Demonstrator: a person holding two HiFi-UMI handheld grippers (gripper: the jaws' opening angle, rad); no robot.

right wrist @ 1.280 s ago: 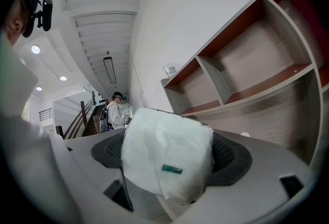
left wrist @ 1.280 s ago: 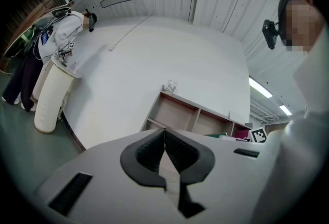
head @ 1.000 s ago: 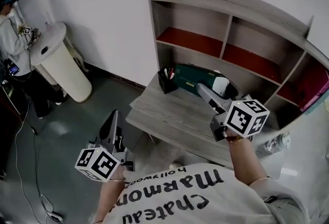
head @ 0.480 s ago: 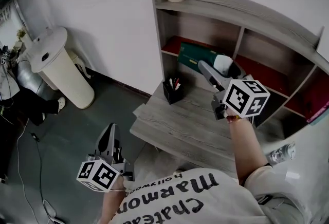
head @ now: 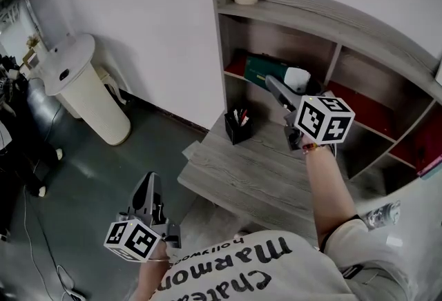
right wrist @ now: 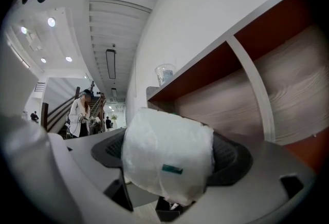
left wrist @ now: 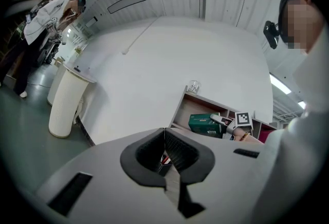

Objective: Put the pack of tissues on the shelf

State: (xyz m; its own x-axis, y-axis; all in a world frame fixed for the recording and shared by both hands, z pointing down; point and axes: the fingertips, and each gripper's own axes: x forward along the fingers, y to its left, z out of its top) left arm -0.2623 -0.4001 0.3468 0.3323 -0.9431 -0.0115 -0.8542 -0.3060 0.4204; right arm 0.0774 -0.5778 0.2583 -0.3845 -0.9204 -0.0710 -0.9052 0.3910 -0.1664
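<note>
Right gripper (head: 279, 93) is clamped on the pack (right wrist: 167, 152), which fills its jaws and sits at the left compartment of the shelf (head: 324, 16). Left gripper (left wrist: 165, 152) hangs low, jaws together, empty.

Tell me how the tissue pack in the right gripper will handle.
The pack of tissues probably squashes easily: its crinkled film bulges out between the jaws of the right gripper. It looks light, since it is held out by one end. The glossy wrap may slide on the shelf.
</note>
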